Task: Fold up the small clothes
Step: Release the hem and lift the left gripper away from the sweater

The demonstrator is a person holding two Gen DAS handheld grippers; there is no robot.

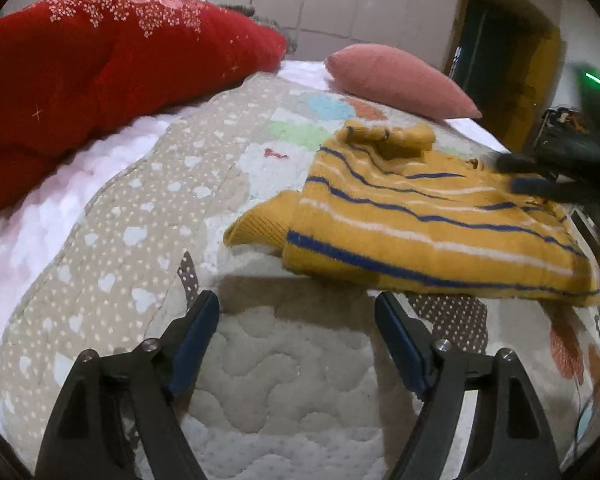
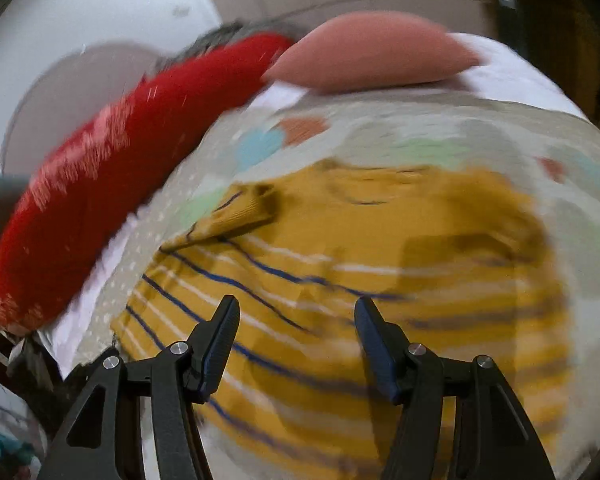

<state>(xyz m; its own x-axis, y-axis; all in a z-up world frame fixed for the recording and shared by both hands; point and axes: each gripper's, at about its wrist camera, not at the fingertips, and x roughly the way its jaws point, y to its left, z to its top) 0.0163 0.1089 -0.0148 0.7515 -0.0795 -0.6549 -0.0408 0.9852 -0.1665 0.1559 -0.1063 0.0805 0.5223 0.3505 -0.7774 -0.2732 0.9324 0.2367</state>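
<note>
A small mustard-yellow sweater (image 1: 420, 216) with blue and white stripes lies partly folded on the quilted bed cover (image 1: 260, 360). My left gripper (image 1: 296, 304) is open and empty, just in front of the sweater's near hem. In the left wrist view the right gripper (image 1: 540, 176) shows blurred at the sweater's far right edge. In the right wrist view the right gripper (image 2: 296, 308) is open and hovers over the sweater (image 2: 340, 280), with nothing between the fingers. That view is motion-blurred.
A big red quilt (image 1: 100, 72) lies at the back left and a pink cushion (image 1: 396, 76) at the back. A pink blanket (image 1: 32, 232) lies at the left. A doorway (image 1: 512, 64) and wardrobe doors stand beyond the bed.
</note>
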